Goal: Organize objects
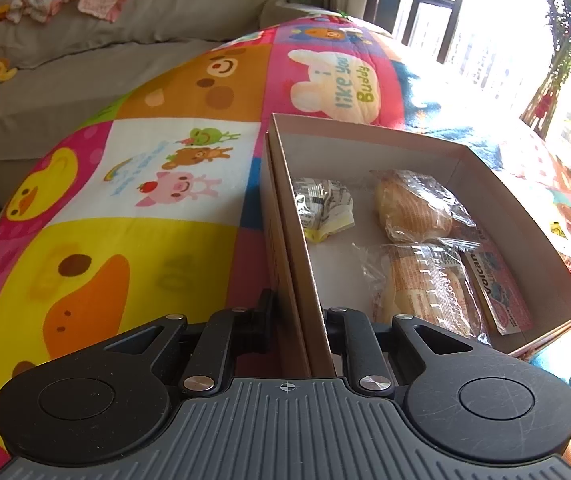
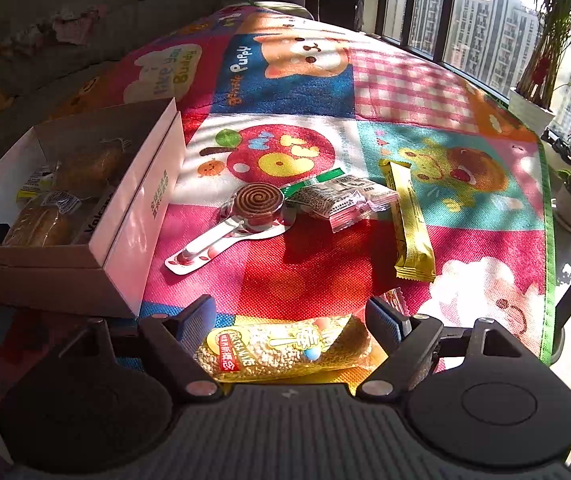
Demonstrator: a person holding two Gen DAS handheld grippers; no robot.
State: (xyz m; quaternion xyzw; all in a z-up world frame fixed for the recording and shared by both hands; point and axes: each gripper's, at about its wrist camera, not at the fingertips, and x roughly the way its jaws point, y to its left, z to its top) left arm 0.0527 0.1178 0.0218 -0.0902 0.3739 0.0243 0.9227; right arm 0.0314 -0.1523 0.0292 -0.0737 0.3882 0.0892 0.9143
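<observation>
The left hand-held gripper (image 1: 297, 320) is clamped on the near side wall of an open cardboard box (image 1: 521, 216), one finger outside the wall and one inside. Inside the box lie two buns in clear wrap, one nearer (image 1: 425, 288) and one farther (image 1: 409, 204), a crumpled packet with black print and a yellow edge (image 1: 323, 208), and a flat red-and-blue packet (image 1: 497, 284) along the right wall whose label begins "Volcan". The box rests on a colourful play mat (image 1: 137, 184) printed with a duck, a bear, a pig and a white rabbit patch reading "I like you Buddy". The right hand-held gripper (image 2: 289, 320) has its fingers spread apart on either side of a yellow rice-crisp snack bag (image 2: 281, 352) with red and white Chinese lettering that lies on the mat (image 2: 405, 88); whether the fingers touch it cannot be told. Beyond it lie a swirl lollipop in a clear wrapper (image 2: 245, 208), a pink-and-white printed packet (image 2: 341, 200) with a green end, and a long yellow bar wrapper (image 2: 409, 224), all close together. The box (image 2: 125, 208) sits to the left, small Chinese print on its white side. The mat here shows "Puppy" beside a dog face.
</observation>
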